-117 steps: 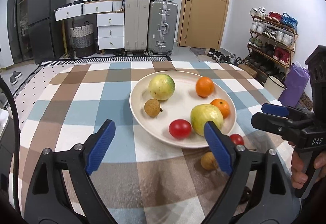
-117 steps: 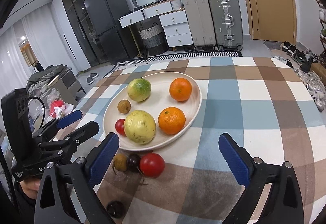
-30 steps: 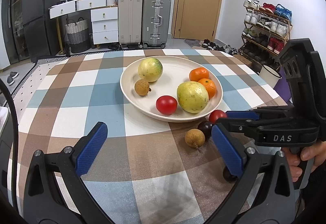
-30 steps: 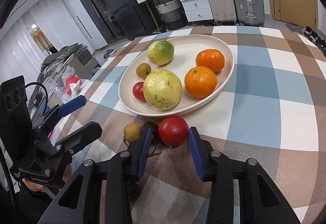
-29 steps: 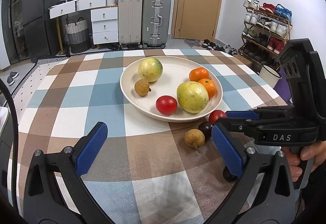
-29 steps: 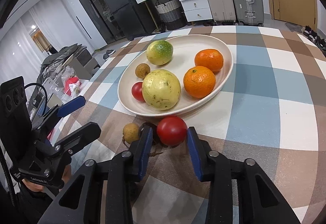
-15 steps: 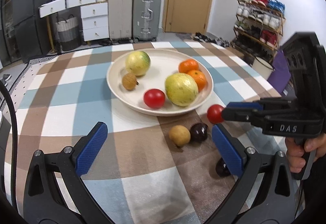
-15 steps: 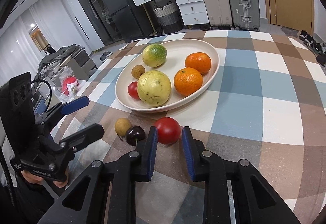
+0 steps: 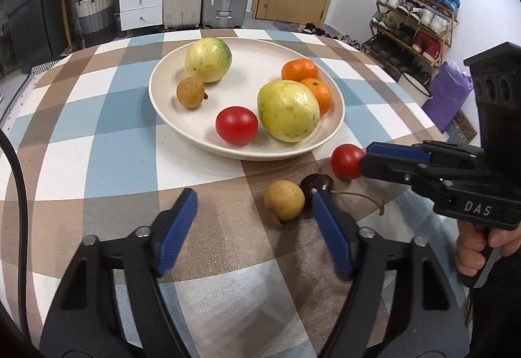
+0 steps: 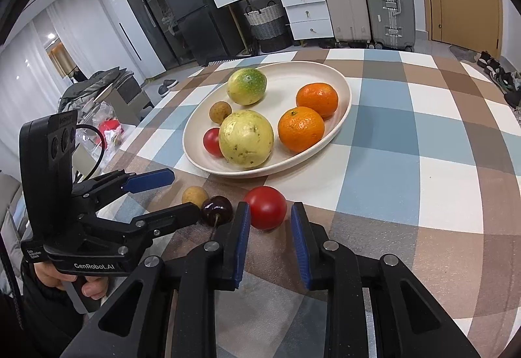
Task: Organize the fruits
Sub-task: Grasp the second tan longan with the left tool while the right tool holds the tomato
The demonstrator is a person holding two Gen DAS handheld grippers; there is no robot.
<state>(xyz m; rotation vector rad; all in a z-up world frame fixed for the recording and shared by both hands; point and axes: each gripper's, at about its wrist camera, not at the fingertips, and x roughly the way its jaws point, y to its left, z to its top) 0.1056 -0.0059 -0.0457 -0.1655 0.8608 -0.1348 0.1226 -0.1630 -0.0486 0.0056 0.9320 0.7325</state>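
Observation:
A cream plate [image 9: 169,71] [image 10: 342,87] holds two yellow-green fruits, two oranges, a longan and a red tomato [image 9: 236,124]. On the cloth in front of it lie a loose red tomato [image 10: 266,207] [image 9: 345,161], a dark cherry [image 10: 217,208] [image 9: 315,182] and a longan [image 9: 284,199] [image 10: 194,195]. My right gripper [image 10: 269,217] has its jaws close on both sides of the loose tomato; a grip is not certain. My left gripper [image 9: 252,205] is open, with the longan just inside its right finger.
The checked tablecloth [image 9: 97,143] covers the table, whose edge curves close on the left and right. Suitcases, drawers and a fridge stand behind; a shoe rack [image 9: 420,25] is at the right.
My right gripper's jaws have narrowed around the loose tomato. My left gripper has moved forward and partly closed, with its right finger now beside the loose longan.

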